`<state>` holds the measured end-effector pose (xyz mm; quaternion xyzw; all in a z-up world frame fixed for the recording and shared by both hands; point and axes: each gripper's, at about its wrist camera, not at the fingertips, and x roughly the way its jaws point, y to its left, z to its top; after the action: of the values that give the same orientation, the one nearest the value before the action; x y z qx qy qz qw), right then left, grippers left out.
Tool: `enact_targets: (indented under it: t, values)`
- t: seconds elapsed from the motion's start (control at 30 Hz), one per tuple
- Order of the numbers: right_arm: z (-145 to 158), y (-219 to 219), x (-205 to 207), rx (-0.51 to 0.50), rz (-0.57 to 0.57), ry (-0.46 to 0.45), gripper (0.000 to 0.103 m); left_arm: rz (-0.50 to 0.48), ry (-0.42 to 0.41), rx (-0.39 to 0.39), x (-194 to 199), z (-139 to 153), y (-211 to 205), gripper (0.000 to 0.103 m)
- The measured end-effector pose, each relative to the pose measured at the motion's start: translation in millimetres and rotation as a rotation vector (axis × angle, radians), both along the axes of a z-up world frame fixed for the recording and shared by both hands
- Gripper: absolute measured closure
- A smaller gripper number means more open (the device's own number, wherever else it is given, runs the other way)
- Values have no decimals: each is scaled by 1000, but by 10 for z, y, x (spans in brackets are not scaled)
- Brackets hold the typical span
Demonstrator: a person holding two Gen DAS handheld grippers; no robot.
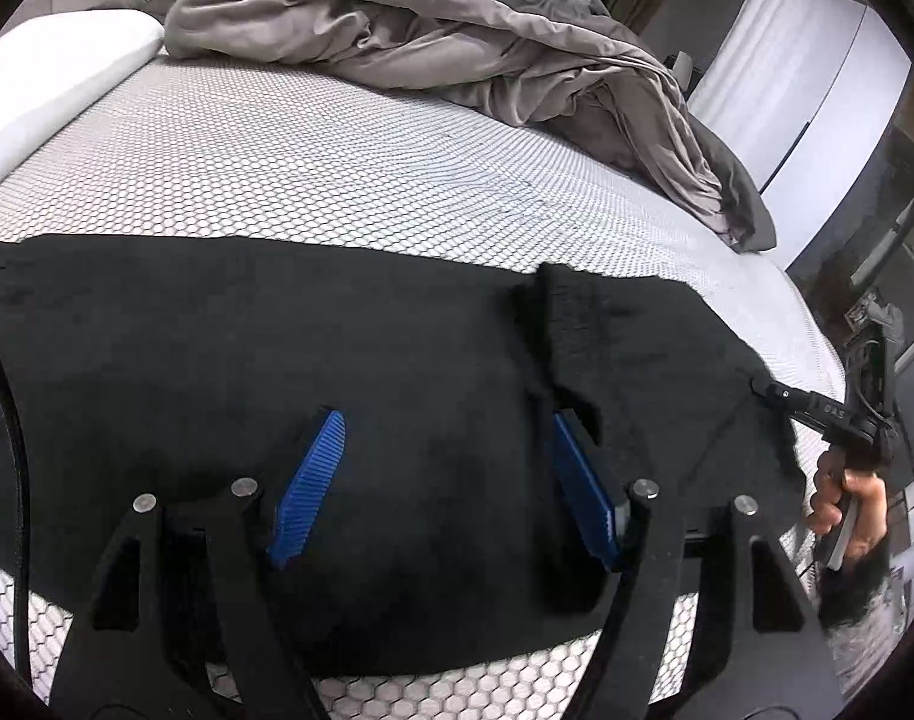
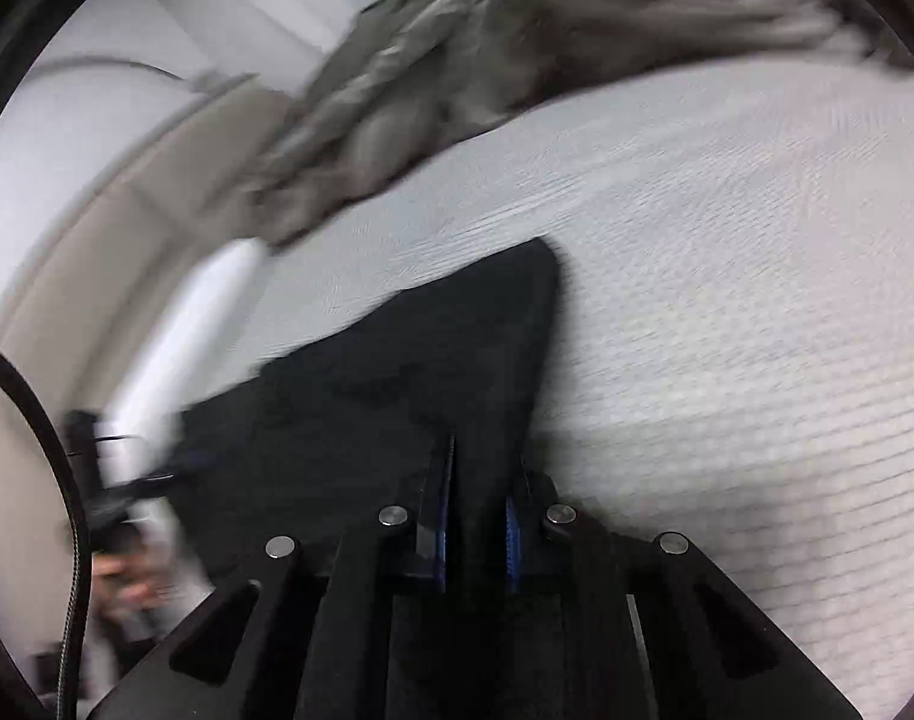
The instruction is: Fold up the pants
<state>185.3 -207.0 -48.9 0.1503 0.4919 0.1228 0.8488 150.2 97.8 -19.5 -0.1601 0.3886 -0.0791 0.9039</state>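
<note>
Black pants (image 1: 276, 360) spread flat on bed (image 1: 336, 180), near edge, on white dotted mattress cover. Left claw (image 1: 444, 480) released, blue pads wide apart over pants; raised fold of cloth touched by right pad, not pinched. Right claw (image 2: 478, 516) clenched on pants edge, cloth seen between pads, blurry view. Hand (image 1: 847, 498) seen at right holding other tool. Gray blanket (image 1: 457, 60) bunched at far side. White pillow (image 1: 54, 78) at far left.
</note>
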Motion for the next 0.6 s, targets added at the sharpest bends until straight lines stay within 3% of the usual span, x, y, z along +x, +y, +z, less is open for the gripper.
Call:
enact_targets:
  t: [0.03, 0.17, 0.33, 0.4, 0.43, 0.5, 0.6]
  values:
    - [-55, -21, -9, -45, -15, 35, 67, 5, 2, 3, -2, 6, 31, 35]
    - [-39, -51, -75, -91, -41, 15, 65, 64, -24, 2, -348, 113, 198, 35]
    - [202, -116, -278, -79, -31, -80, 55, 286, -16, -70, -975, 110, 760, 34]
    - [272, -93, -312, -60, -31, -93, 50, 398, 4, -152, -1173, 7, 1032, 32]
    - [267, -98, -345, -51, -29, -95, 40, 453, 15, -181, -1227, -53, 1143, 23]
    - [258, -66, -368, -19, -11, -99, 26, 557, 26, -234, -1283, -187, 1357, 21]
    - [230, -72, -439, 4, 1, -83, 25, 610, 9, -360, -1249, -302, 1605, 17]
